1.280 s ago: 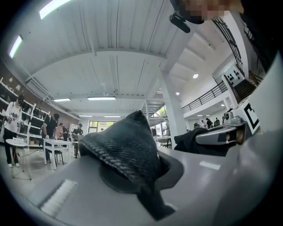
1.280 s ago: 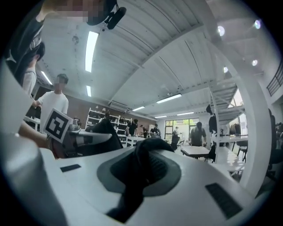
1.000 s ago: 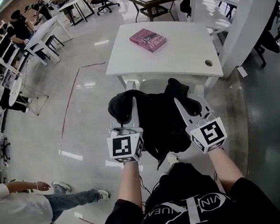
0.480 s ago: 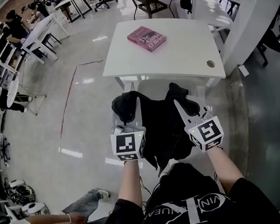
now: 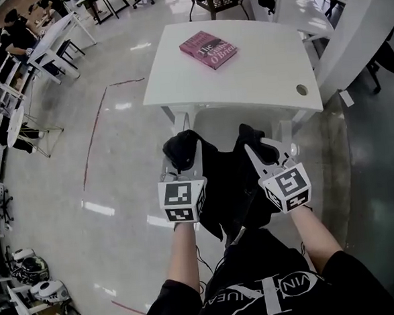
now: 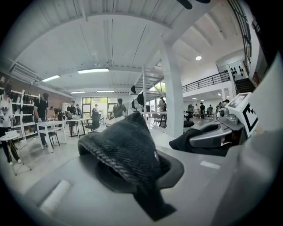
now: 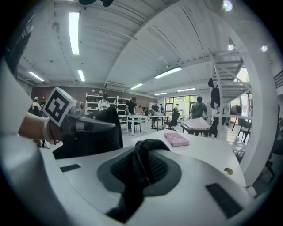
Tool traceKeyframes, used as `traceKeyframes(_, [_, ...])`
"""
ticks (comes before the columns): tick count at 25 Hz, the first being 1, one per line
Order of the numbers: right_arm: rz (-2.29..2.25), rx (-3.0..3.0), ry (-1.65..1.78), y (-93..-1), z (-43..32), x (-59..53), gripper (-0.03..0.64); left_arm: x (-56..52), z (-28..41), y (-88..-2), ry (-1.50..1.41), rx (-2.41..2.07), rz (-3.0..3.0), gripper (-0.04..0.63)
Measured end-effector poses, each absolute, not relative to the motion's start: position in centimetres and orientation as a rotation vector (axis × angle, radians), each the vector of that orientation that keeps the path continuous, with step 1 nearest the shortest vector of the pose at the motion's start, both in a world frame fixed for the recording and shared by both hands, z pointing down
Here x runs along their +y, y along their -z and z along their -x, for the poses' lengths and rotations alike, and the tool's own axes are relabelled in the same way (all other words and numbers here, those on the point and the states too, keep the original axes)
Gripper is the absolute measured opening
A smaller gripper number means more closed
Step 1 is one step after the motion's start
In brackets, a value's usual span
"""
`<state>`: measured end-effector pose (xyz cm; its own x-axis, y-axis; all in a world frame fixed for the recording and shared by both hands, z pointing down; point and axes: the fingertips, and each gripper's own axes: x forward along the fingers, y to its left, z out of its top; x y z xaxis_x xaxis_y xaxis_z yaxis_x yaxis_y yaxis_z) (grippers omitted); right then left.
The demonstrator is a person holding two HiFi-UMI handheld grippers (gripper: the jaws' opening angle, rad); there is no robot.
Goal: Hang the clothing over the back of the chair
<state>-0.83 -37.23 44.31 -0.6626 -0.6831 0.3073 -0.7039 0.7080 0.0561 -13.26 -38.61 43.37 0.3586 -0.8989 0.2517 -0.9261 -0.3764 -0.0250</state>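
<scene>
The black clothing [image 5: 227,179] hangs stretched between my two grippers, in front of the person's chest. My left gripper [image 5: 196,149] is shut on a bunched corner of the dark fabric [image 6: 127,149]. My right gripper [image 5: 248,150] is shut on the other corner [image 7: 140,167]. White parts of the chair [image 5: 165,169] show just beside and under the cloth; most of the chair is hidden by it. Each gripper view shows the other gripper level with it and holding cloth.
A white table [image 5: 258,75] stands just beyond the chair, with a pink book [image 5: 208,49] on it and a round hole [image 5: 303,90] near its right corner. A white pillar [image 5: 369,20] is at the right. Desks and people [image 5: 21,44] fill the far left.
Both grippers have sunk together with the clothing, which now hangs lower and closer to the person. A passer-by at the lower left has walked out of view.
</scene>
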Motion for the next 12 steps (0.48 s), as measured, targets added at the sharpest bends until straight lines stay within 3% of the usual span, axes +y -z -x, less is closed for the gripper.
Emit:
traceKeyframes(5, [-1.045,-2.552,-0.216,-46.9,0.9,-38.1,0.035,-39.3,12.0,-46.1,-0.492,-1.525,-2.458,0.076])
traceKeyframes(12, [-1.016,-2.531,-0.277,-48.5,1.0,-38.2,0.035,-39.0,11.2,-49.3,-0.625,-1.323,-2.361,0.174])
